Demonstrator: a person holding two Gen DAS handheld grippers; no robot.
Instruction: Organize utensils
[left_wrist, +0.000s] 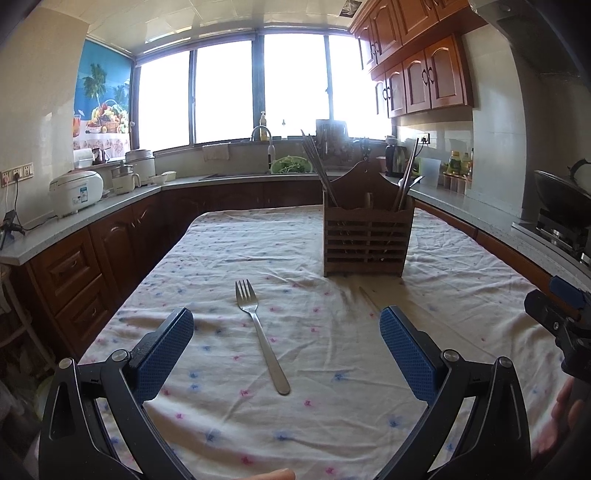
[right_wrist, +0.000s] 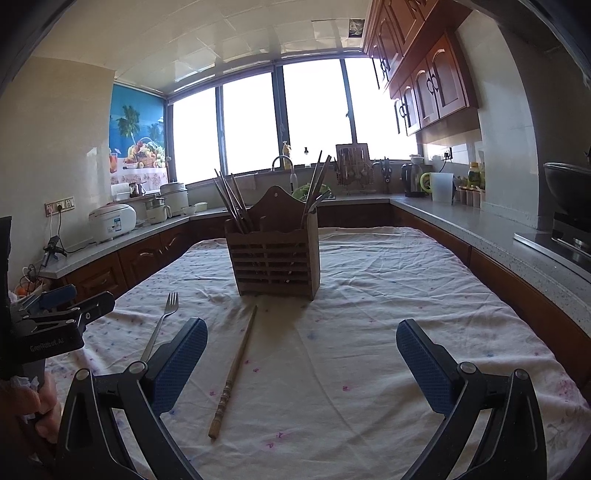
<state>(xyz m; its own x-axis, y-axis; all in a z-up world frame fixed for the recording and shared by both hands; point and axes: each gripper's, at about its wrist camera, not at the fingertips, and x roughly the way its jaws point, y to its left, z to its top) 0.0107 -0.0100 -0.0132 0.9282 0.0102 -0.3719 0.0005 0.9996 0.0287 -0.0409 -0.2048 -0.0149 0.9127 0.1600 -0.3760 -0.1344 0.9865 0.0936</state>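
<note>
Wooden and slatted, the utensil holder (left_wrist: 368, 236) stands upright on the wrinkled flowered tablecloth (left_wrist: 303, 417), with chopsticks (right_wrist: 232, 201) sticking up from its compartments. A steel fork (left_wrist: 260, 332) lies flat on the cloth in front of the holder and to its left, tines toward it, while a single wooden chopstick (right_wrist: 234, 373) lies just before the holder, its thin tip nearly reaching the base. My left claw (left_wrist: 286, 334) hovers spread wide over the fork, and my right claw (right_wrist: 302, 341) hangs equally spread, gripping nothing, with the chopstick nearer its left finger.
</note>
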